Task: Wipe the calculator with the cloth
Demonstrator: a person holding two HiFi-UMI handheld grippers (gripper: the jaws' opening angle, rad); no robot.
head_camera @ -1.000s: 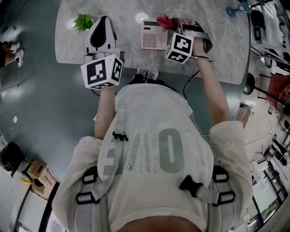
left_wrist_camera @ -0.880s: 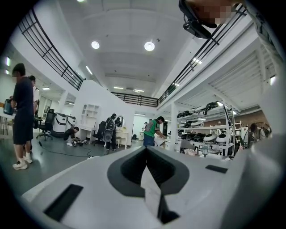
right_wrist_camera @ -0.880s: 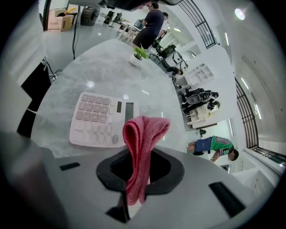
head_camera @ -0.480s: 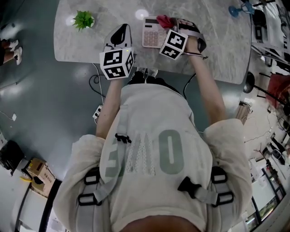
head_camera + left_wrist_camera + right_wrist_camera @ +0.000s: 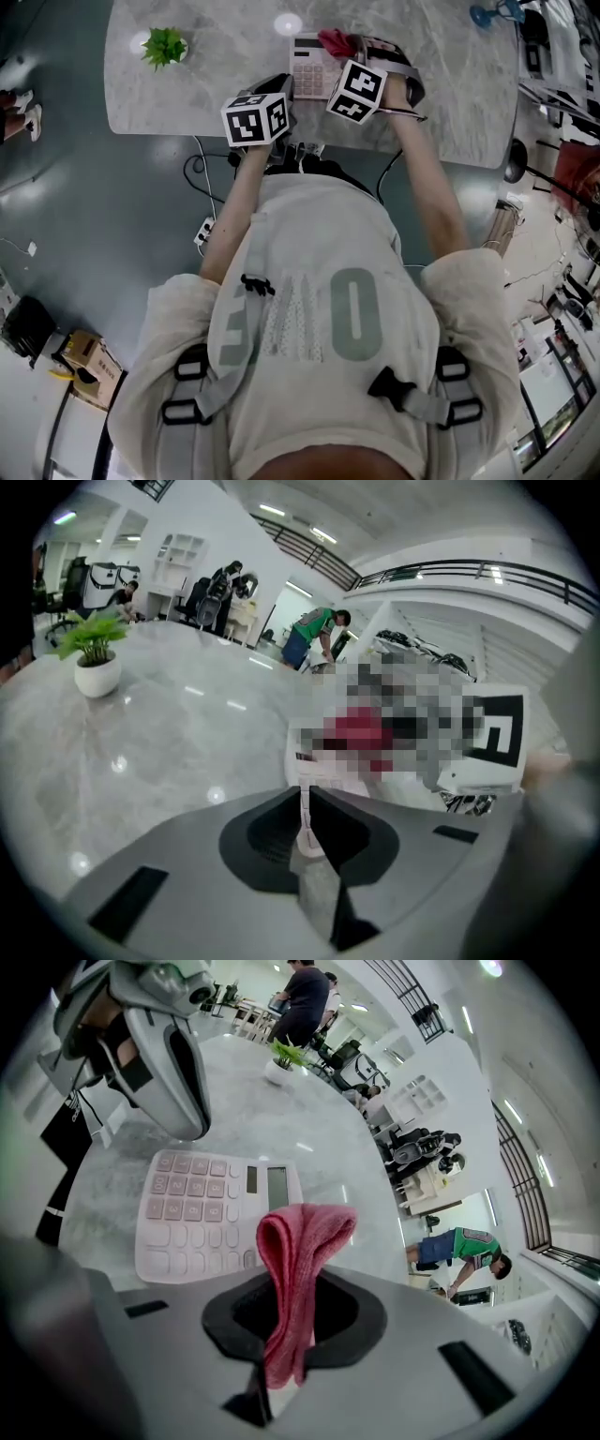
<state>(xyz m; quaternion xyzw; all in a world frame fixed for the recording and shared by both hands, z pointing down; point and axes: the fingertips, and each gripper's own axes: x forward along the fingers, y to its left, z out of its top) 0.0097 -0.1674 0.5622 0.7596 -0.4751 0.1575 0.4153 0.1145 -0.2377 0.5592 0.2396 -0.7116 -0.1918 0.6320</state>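
Note:
A pale pink calculator [image 5: 307,64] lies flat on the marble table [image 5: 187,94], near its front edge. My right gripper [image 5: 349,47] is shut on a folded red cloth [image 5: 300,1241], which stands up out of the jaws just over the calculator's [image 5: 202,1213] right edge. My left gripper [image 5: 279,89] sits at the calculator's left near corner, its jaws shut to a thin slit. In the left gripper view the calculator's white edge [image 5: 302,757] shows just past the left gripper [image 5: 305,803]. I cannot tell whether it touches the calculator. The left gripper [image 5: 173,1091] hangs over the calculator's far side in the right gripper view.
A small potted plant [image 5: 165,44] stands on the table's left part. A blue object [image 5: 492,17] lies at the far right. Cables [image 5: 202,169] hang below the table's front edge. People stand at desks far behind [image 5: 314,635].
My left gripper has swung right and forward, from the table's front edge to the calculator's left corner. The right gripper with the cloth has barely moved.

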